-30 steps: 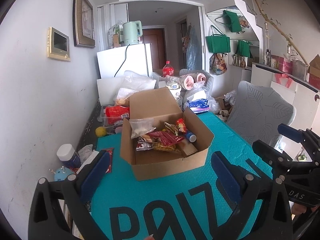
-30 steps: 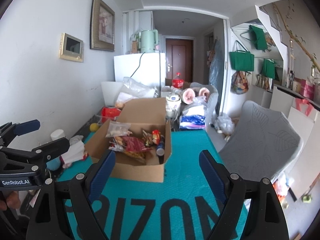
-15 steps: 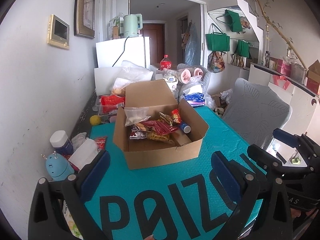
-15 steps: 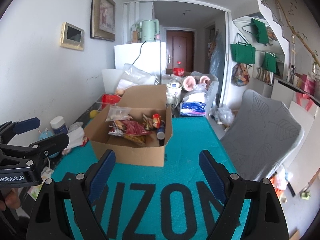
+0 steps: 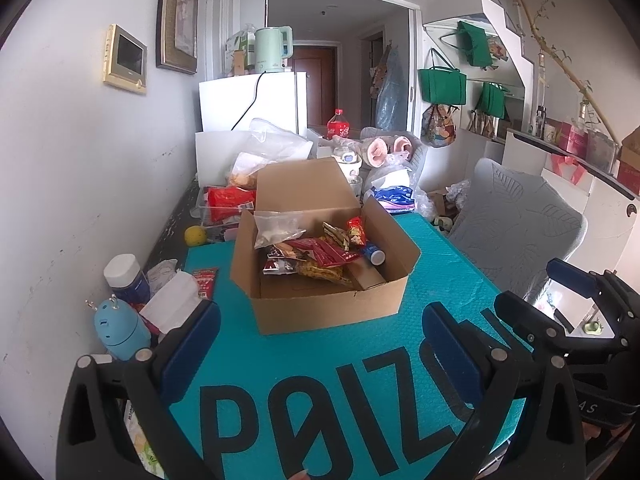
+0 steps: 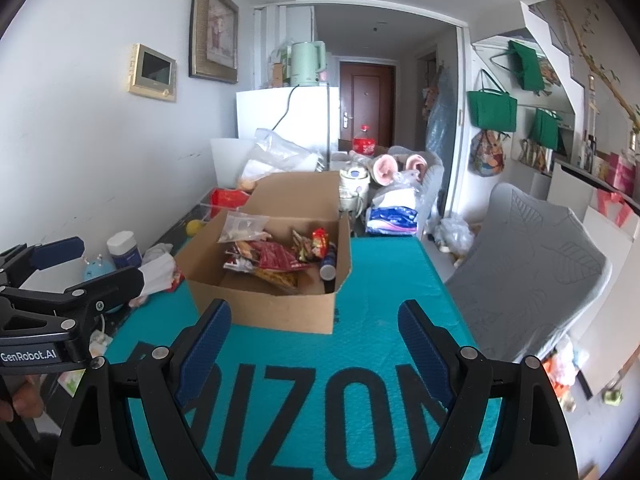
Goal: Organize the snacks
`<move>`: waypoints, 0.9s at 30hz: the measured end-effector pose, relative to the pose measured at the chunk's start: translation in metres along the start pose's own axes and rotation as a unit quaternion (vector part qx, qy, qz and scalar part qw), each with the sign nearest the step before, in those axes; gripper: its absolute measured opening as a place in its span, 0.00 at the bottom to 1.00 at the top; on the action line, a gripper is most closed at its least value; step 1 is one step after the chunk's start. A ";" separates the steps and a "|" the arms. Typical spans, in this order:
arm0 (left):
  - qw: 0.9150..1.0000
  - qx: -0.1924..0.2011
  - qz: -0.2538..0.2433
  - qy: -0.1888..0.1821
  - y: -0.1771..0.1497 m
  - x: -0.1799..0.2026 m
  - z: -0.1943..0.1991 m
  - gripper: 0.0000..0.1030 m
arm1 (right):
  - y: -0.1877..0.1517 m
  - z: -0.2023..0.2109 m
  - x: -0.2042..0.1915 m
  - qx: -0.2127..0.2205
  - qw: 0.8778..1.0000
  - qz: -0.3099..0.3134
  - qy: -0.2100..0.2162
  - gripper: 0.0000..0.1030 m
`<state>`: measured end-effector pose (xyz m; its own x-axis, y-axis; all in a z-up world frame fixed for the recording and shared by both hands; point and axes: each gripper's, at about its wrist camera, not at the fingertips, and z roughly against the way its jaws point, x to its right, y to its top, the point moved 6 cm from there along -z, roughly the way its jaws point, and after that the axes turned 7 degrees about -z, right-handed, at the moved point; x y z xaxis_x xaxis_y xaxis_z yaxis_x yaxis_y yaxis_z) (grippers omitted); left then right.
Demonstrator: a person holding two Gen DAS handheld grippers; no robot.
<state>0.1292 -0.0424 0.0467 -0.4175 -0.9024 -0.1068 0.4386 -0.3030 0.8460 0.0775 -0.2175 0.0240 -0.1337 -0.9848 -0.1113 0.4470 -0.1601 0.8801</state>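
An open cardboard box [image 5: 328, 308] stands on the teal mat [image 5: 360, 360]; it also shows in the right wrist view [image 6: 280, 312]. It holds several snack packets [image 5: 320, 256], a clear bag [image 5: 276, 228] and a small blue-capped bottle [image 5: 374, 254]. My left gripper [image 5: 320, 344] is open and empty, in front of the box and apart from it. My right gripper [image 6: 314, 340] is open and empty, in front of the box's near right corner. Each gripper shows at the edge of the other's view.
Left of the mat lie a white-capped jar [image 5: 124, 276], a blue gadget [image 5: 120, 328], tissues [image 5: 172, 304] and a red packet [image 5: 206, 280]. Behind the box are a clear bin with red bags [image 5: 224, 204] and a yellow ball [image 5: 195, 235]. A grey chair [image 5: 520, 228] stands at the right.
Both grippers have drawn back from the box and risen a little; the box looks smaller and more of the mat's lettering shows. Both jaws stay open.
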 end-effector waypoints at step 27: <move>1.000 -0.002 -0.003 -0.008 0.003 0.004 -0.007 1.00 | 0.000 -0.002 0.008 -0.001 1.000 0.000 -0.011 0.84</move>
<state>0.1343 -0.0489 0.0458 -0.4319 -0.8960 -0.1029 0.4393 -0.3087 0.8436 0.0782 -0.2250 0.0220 -0.1531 -0.9831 -0.1005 0.4492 -0.1598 0.8790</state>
